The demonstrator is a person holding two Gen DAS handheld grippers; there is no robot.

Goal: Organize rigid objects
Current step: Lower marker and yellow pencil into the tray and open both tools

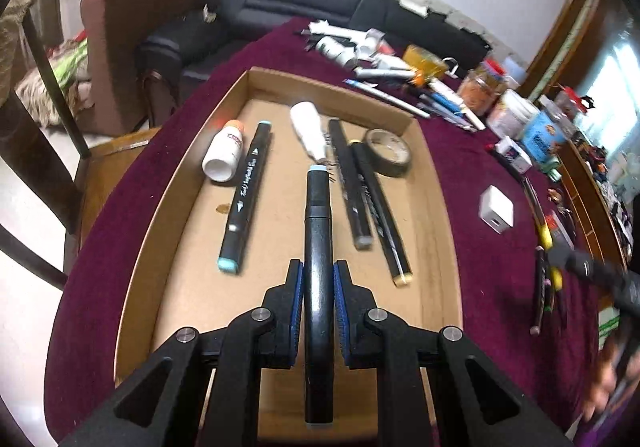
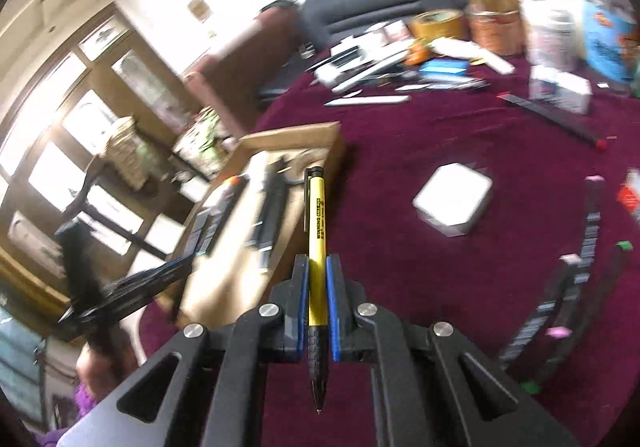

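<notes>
My left gripper (image 1: 318,279) is shut on a black marker with light-blue caps (image 1: 318,231) and holds it over the cardboard tray (image 1: 168,191). In the tray lie another black marker (image 1: 246,191), a white bottle with an orange cap (image 1: 224,155), a white tube (image 1: 310,131), two more dark markers (image 1: 362,199) and a roll of black tape (image 1: 388,153). My right gripper (image 2: 317,279) is shut on a yellow pen (image 2: 316,231), held above the maroon cloth to the right of the tray (image 2: 324,139). The left gripper also shows blurred in the right wrist view (image 2: 120,287).
A white square box (image 1: 496,211) lies on the maroon tablecloth (image 1: 472,151) right of the tray; it also shows in the right wrist view (image 2: 454,203). Pens, jars and boxes crowd the far side (image 1: 440,87). Several markers lie at the right (image 2: 576,287). A sofa and chairs stand beyond the table.
</notes>
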